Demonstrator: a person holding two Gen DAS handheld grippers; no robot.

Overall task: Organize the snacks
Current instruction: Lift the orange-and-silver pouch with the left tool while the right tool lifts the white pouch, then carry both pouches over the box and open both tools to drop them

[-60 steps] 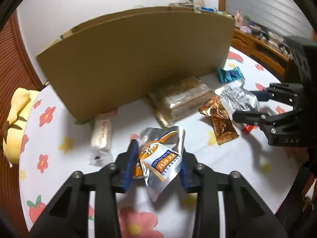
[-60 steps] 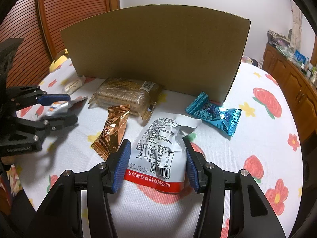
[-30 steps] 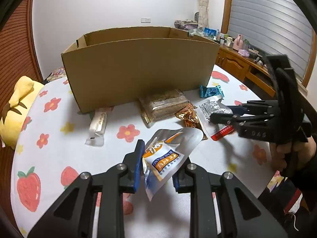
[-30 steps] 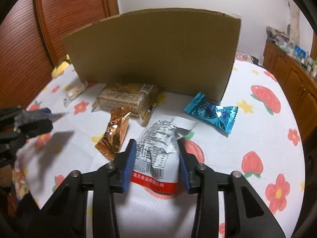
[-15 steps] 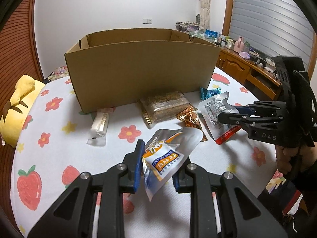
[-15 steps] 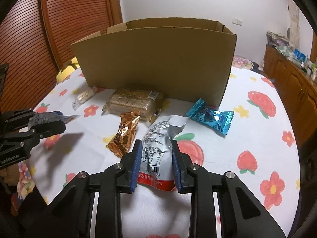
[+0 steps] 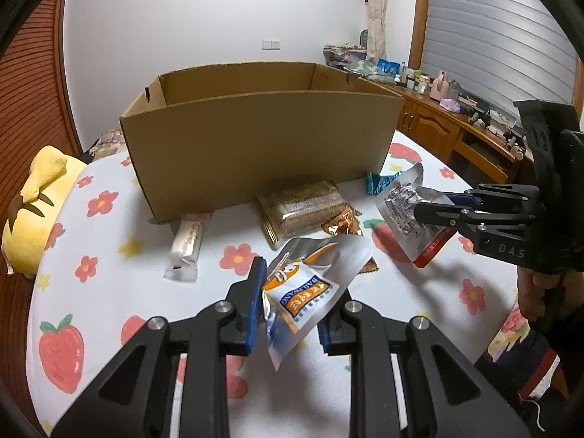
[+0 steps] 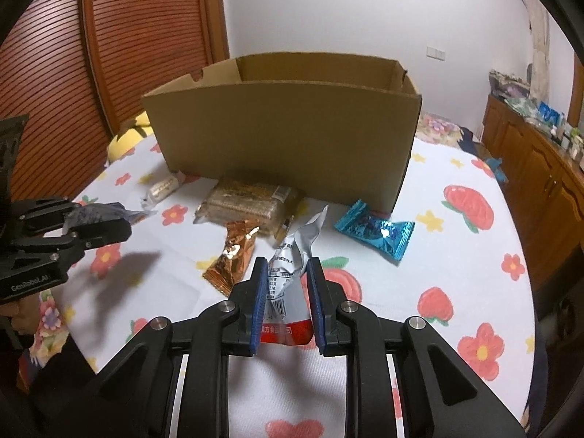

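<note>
My left gripper (image 7: 292, 303) is shut on a silver and orange snack pouch (image 7: 310, 284), held above the table. My right gripper (image 8: 286, 303) is shut on a silver pouch with a red bottom edge (image 8: 288, 273), also lifted; it shows in the left wrist view (image 7: 408, 208). An open cardboard box (image 7: 255, 142) stands behind, also in the right wrist view (image 8: 288, 138). On the table lie a clear cracker pack (image 7: 303, 200), a copper wrapper (image 8: 233, 252), a blue wrapper (image 8: 376, 231) and a white bar (image 7: 188, 244).
A flowered tablecloth (image 7: 102, 277) covers the round table. A yellow plush toy (image 7: 33, 200) sits at the left edge. Wooden cabinets with clutter (image 7: 456, 124) stand to the right. A slatted wooden door (image 8: 120, 36) is behind.
Both grippers closed on their pouches and lifted them off the table, pulling back and up. The box's inside has come into view.
</note>
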